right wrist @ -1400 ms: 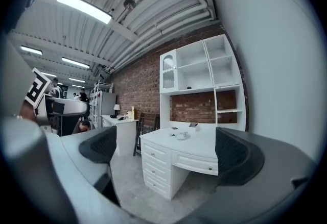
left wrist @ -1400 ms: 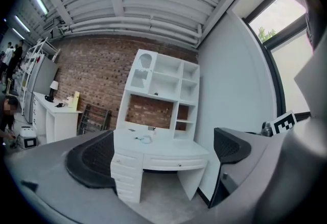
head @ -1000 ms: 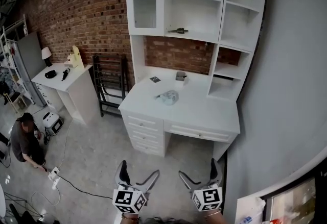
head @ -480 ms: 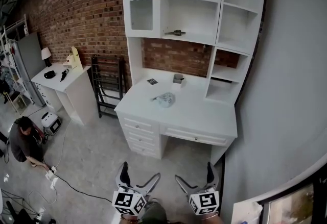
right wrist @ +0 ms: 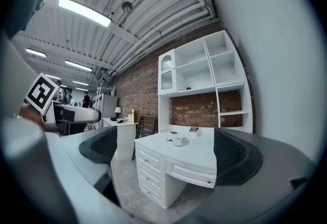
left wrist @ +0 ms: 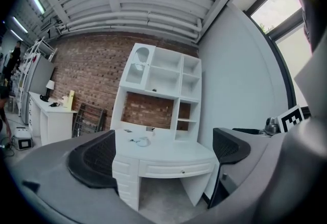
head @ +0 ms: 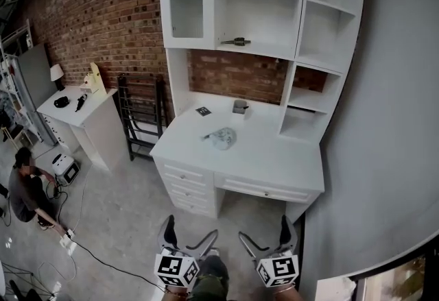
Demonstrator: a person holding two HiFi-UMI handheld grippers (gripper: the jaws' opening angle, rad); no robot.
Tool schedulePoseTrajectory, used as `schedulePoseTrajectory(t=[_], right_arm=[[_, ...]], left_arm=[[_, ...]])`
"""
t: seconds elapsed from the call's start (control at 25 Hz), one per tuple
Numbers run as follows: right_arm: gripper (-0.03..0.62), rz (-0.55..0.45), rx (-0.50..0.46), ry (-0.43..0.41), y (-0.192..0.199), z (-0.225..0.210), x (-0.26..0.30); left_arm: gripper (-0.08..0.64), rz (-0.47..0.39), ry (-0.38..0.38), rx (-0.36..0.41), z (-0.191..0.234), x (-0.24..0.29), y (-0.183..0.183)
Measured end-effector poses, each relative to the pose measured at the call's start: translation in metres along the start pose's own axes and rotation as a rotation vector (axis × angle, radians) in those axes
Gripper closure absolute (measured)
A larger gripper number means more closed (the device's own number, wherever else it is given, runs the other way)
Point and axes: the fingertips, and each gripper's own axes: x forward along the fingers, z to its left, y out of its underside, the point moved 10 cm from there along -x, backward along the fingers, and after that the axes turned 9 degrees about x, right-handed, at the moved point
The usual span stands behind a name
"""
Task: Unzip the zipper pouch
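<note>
A small pale zipper pouch [head: 221, 136] lies in the middle of the white desk [head: 274, 162], far ahead of both grippers. It also shows as a small pale pouch [left wrist: 141, 141] in the left gripper view and as a pale pouch [right wrist: 179, 141] in the right gripper view. My left gripper [head: 186, 236] is held low at the bottom of the head view, open and empty. Beside it my right gripper [head: 266, 235] is open too, with nothing between its fingers. Both stand well short of the desk, over the floor.
The desk carries a white hutch [head: 260, 5] with shelves; a small dark box [head: 239, 106] and a marker card [head: 204, 112] sit near the back. A black folding rack [head: 140, 114] and a second white table [head: 82, 118] stand to the left. A person [head: 24, 183] crouches on the floor at far left, by cables.
The view has come slightly closer to the desk and shifted; the desk sits a little larger in frame. Both grippers stay open at the bottom of the view.
</note>
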Motion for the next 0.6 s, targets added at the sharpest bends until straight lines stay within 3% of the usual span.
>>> schedulePoseTrajectory(t=[0.6], right_arm=[[0.028,-0.021,-0.037,0.058,-0.022,-0.041,0.153]], left_arm=[[-0.005,0.017,0.038,-0.020,0.096,0.145,-0.008]])
